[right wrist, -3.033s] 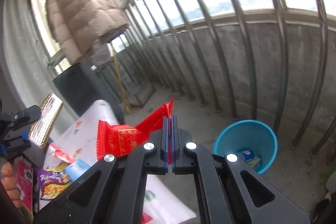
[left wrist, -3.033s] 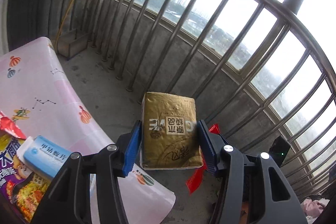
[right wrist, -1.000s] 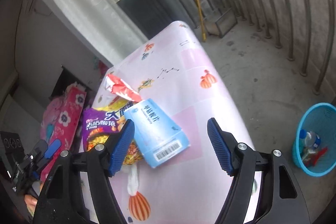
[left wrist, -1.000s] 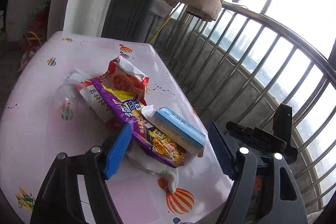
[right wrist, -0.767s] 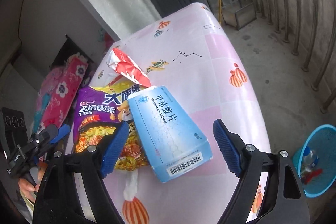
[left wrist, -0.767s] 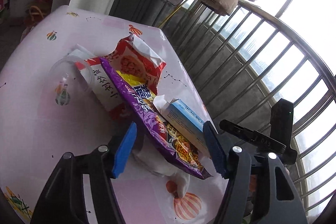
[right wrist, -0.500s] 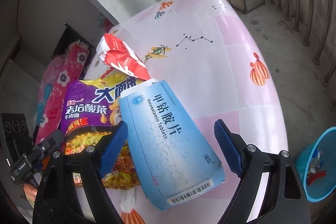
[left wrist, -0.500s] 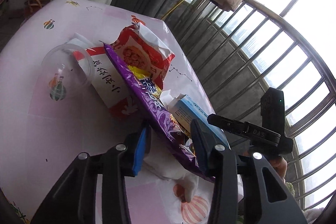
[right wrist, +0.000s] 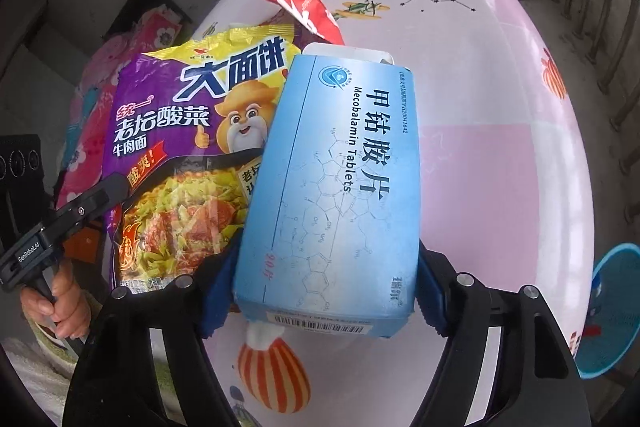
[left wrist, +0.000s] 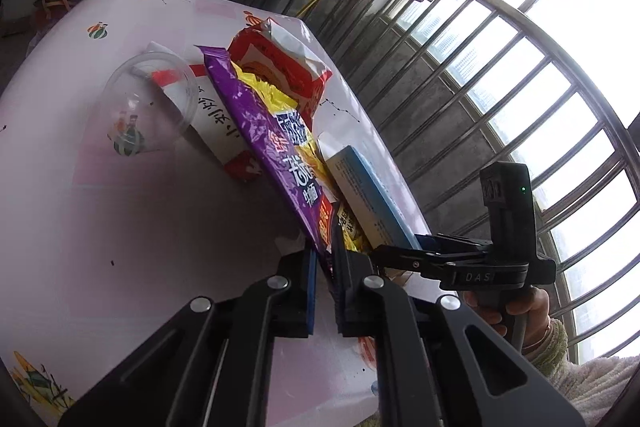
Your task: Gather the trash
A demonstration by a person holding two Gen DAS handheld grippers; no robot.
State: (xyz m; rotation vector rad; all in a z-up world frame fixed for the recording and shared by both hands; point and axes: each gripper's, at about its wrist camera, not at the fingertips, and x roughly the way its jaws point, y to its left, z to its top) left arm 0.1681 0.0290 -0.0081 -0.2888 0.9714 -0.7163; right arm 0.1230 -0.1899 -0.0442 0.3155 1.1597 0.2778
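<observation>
The purple noodle packet (left wrist: 276,151) lies tilted on the tabletop (left wrist: 100,219), its near bottom edge pinched between the blue pads of the left hand-held gripper (left wrist: 325,259), whose jaws are drawn nearly together on the wrapper. Just to the right of that gripper, and resting against the packet, is the blue tablet box (left wrist: 368,203); the right hand-held gripper (right wrist: 326,287) has this box between its two blue pads, one pad at each long side of the box's near end, so it grips the box with its jaws held wide by the box's width. From the right wrist view the noodle packet (right wrist: 180,155) sits just left of the box (right wrist: 340,187) and partly under it, with the left tool's black finger lying across the packet's left edge. Beyond both grippers, a red and white snack bag (left wrist: 280,67) lies open-mouthed against the far end of the purple packet, and a white carton with red print (left wrist: 216,123) lies to the left of the packet, touching it. A clear plastic cup (left wrist: 148,103) lies on its side farther left, overlapping the carton's far end. Down at the right edge of the right wrist view, off the tabletop, a blue waste basket (right wrist: 612,311) stands on the floor.
</observation>
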